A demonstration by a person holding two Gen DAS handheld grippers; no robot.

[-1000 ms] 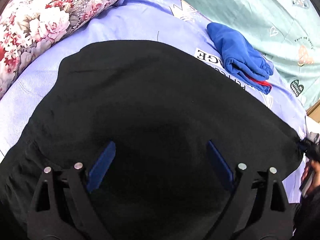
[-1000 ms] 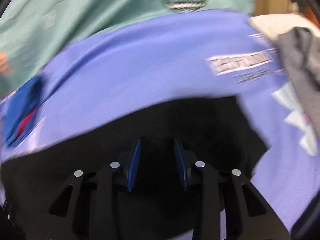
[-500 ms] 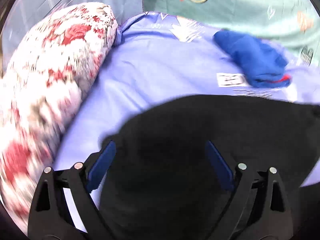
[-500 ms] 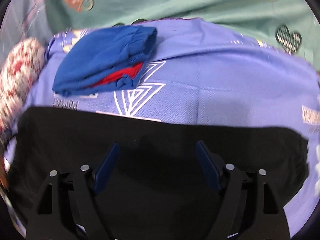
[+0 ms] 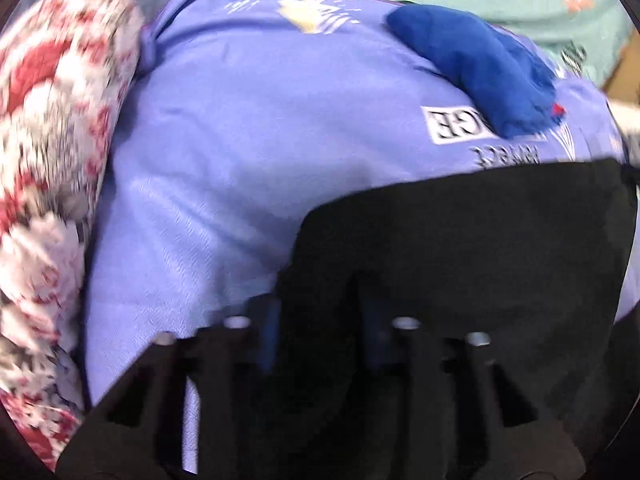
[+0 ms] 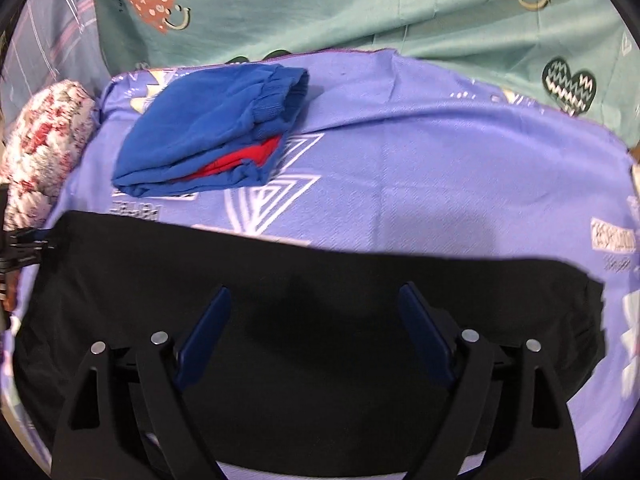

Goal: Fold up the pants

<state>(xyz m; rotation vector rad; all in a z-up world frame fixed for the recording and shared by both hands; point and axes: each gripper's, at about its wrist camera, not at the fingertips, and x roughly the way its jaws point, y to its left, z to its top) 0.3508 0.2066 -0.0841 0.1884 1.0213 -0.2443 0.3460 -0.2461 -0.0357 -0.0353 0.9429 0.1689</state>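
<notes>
Black pants, one blue folded garment

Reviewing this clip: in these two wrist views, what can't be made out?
- Left hand-held gripper, left wrist view: motion blur and the black pants hide whether its fingers pinch the cloth.
- Black pants, right wrist view: the open right hand-held gripper and the frame's lower edge hide their near part.
- Folded blue garment: a red layer shows inside; what it is cannot be told.
- Print on the purple sheet, left wrist view: blurred, partly covered.
</notes>
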